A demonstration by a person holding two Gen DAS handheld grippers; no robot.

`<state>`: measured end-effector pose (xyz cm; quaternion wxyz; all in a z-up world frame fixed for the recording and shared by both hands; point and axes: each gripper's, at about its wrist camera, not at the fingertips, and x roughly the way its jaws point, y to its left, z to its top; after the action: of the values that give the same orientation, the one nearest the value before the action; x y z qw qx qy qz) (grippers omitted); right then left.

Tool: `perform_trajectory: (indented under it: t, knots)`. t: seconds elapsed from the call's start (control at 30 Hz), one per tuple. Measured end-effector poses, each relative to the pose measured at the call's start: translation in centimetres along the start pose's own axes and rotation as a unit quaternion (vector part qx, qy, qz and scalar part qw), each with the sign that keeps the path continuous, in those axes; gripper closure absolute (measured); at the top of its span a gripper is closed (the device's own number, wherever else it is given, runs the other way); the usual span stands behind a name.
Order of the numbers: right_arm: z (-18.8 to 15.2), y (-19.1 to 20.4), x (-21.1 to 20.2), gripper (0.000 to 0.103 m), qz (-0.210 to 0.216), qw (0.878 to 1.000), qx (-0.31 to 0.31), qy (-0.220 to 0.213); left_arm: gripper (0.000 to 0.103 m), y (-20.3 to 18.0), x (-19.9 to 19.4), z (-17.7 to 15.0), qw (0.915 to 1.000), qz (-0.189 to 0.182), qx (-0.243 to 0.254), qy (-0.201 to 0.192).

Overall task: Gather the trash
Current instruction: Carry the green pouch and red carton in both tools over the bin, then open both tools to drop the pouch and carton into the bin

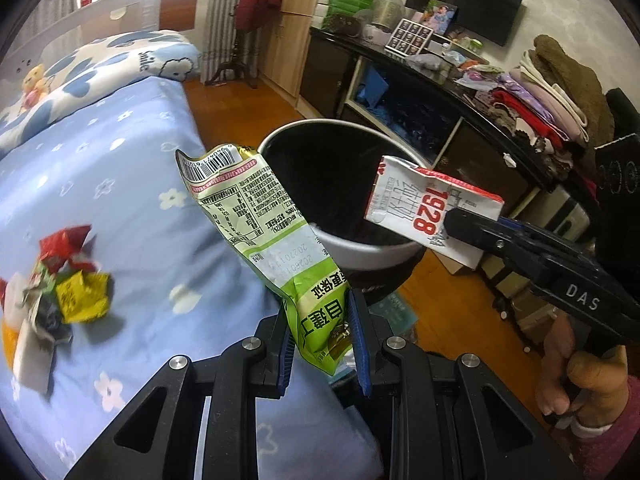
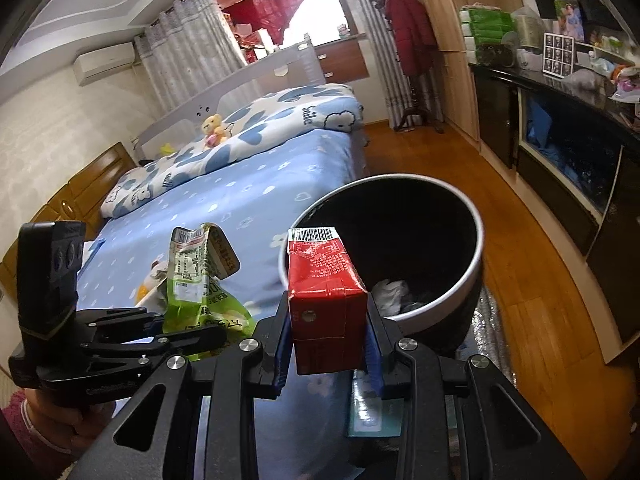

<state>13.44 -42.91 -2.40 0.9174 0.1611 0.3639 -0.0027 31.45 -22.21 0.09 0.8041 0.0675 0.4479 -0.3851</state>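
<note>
Delivery step, 2 items in hand: left gripper clamps the lower end of a green snack wrapper just beside the bin, and right gripper pinches a red and white carton at the rim. Next move, as I judge it: carry both over the opening, then part the jaws. More trash lies blurred on the bed; the bin's depth is too dark to read.

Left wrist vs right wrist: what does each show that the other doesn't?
Left wrist only: loose wrapper pile on the bed, TV, folded clothes. Right wrist only: air conditioner, wooden headboard, crumpled white trash inside the bin. Both: left gripper shut on the green snack bag, right gripper shut on the red carton, bin.
</note>
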Motion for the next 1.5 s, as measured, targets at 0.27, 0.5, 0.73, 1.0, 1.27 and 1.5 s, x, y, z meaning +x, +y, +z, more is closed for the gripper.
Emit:
perform_trajectory:
  t: [0.27, 0.5, 0.73, 1.0, 1.27, 1.5]
  knots:
    - [1.7, -2.0, 0.9, 0.072, -0.019, 1.0, 0.006, 0.007, 0.08, -0.9, 2.1, 2.7, 0.9997, -0.019, 0.01, 0.009]
    - [2.6, -3.5, 2.0, 0.072, -0.027, 0.999, 0.015, 0.02, 0.08, -1.0, 4.0, 5.1, 0.9993, -0.031, 0.012, 0.016]
    - [3.4, -4.4, 3.0, 0.072, -0.031, 0.999, 0.017, 0.027, 0.079, -1.0, 6.1, 6.9, 0.9991, -0.033, 0.008, 0.026]
    - [4.1, -5.1, 4.3, 0.07, -0.027, 0.999, 0.025, 0.039, 0.073, -1.3, 7.1, 7.6, 0.9991, -0.032, 0.004, 0.027]
    - [4.3, -5.5, 4.0, 0.068, -0.02, 0.998, 0.038, 0.033, 0.059, -0.8, 6.0, 6.2, 0.9995, -0.024, -0.019, 0.008]
    - [3.8, -4.0, 3.2, 0.063, -0.003, 0.999, 0.04, 0.021, 0.057, 0.7, 3.8, 2.0, 0.9979, -0.014, -0.061, -0.014]
